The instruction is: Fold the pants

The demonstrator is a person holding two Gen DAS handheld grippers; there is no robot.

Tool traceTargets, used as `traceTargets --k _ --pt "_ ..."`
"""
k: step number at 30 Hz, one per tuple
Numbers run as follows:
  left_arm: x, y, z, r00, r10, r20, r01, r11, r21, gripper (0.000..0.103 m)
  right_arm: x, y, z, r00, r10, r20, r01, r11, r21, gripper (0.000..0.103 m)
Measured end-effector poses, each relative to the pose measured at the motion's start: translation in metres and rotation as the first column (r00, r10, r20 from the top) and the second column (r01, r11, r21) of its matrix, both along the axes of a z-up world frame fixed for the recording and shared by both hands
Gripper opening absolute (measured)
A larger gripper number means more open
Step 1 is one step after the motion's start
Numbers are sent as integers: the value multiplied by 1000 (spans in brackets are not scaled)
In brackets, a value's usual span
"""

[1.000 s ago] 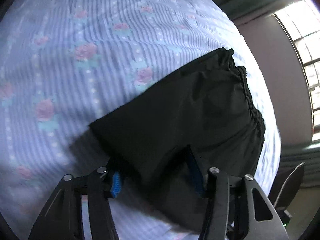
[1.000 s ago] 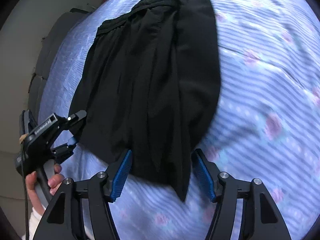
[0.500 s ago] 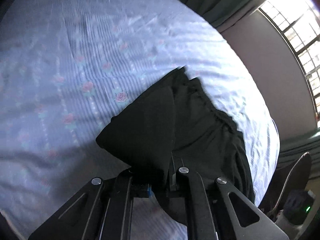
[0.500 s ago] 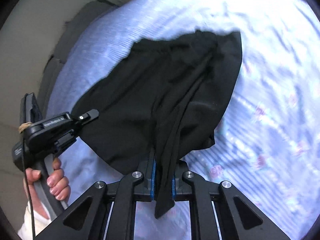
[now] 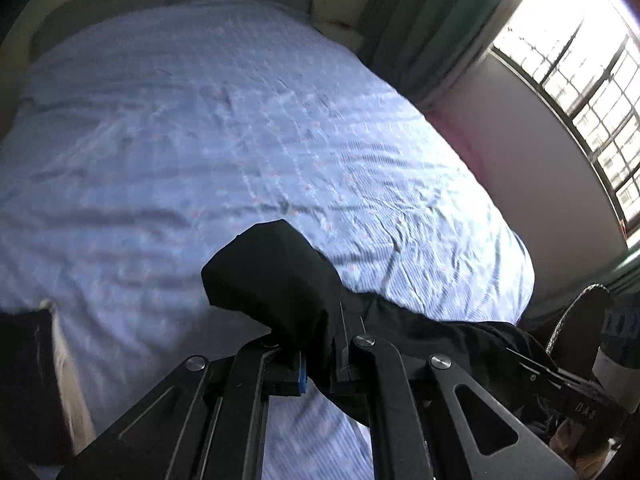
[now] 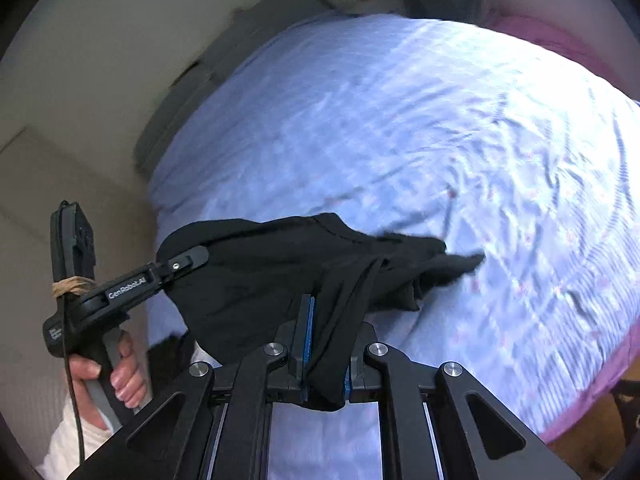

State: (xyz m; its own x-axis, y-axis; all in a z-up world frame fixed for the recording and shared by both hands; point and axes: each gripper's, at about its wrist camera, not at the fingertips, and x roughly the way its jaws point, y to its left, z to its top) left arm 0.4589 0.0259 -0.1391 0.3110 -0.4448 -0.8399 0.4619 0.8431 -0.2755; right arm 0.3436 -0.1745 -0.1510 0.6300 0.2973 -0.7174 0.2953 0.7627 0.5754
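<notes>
Only from the right wrist: left hand-held gripper (image 6: 192, 256) pinching pants (image 6: 280, 276).

One pair of black pants (image 6: 280, 276) hangs above the one bed (image 5: 240, 140). Two grippers are over that bed, the left gripper (image 5: 320, 360) and the right gripper (image 6: 324, 364). One hand (image 6: 116, 376) shows beside the bed, one window (image 5: 580, 80) beyond it.

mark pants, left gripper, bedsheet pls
pants (image 6: 256, 280): right wrist view, on the lifted black cloth.
left gripper (image 6: 188, 258): right wrist view, at its fingertips, clamped on the pants.
bedsheet (image 5: 200, 140): left wrist view, on bare striped fabric.
</notes>
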Motion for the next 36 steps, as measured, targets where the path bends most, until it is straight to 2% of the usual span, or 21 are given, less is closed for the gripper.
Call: traceTargets --k 4,7,10,15,19,21,24,26,30,36 --pt "-60 53 21 990 141 -9 -142 988 -58 8 -35 24 26 991 134 25 -134 991 12 12" --pt "-112 106 32 950 308 -50 -312 943 -115 8 -66 46 37 971 233 50 -235 972 26 12" --pt "-156 149 42 910 411 -45 -413 896 -161 8 -84 71 50 942 324 89 -327 945 23 12" --pt "-215 213 55 850 526 -34 -523 833 -182 8 -104 121 63 897 428 108 -434 900 33 12" --pt "-248 272 67 817 577 -13 -565 795 -219 8 -117 176 77 853 508 122 -514 857 23 12" --pt "-255 299 70 812 584 -8 -570 789 -231 8 -122 205 80 843 523 125 -530 848 28 12" --pt "-250 353 79 817 576 0 -559 792 -248 8 -124 247 83 849 515 115 -523 851 51 12" --pt "-246 381 87 832 555 2 -536 804 -256 8 -128 276 86 866 489 107 -497 865 64 12" --pt "-232 430 104 845 534 28 -508 819 -266 8 -126 324 93 876 464 133 -476 875 82 12" --pt "-197 468 127 854 515 72 -475 830 -294 8 -106 371 113 872 453 187 -474 876 85 12"
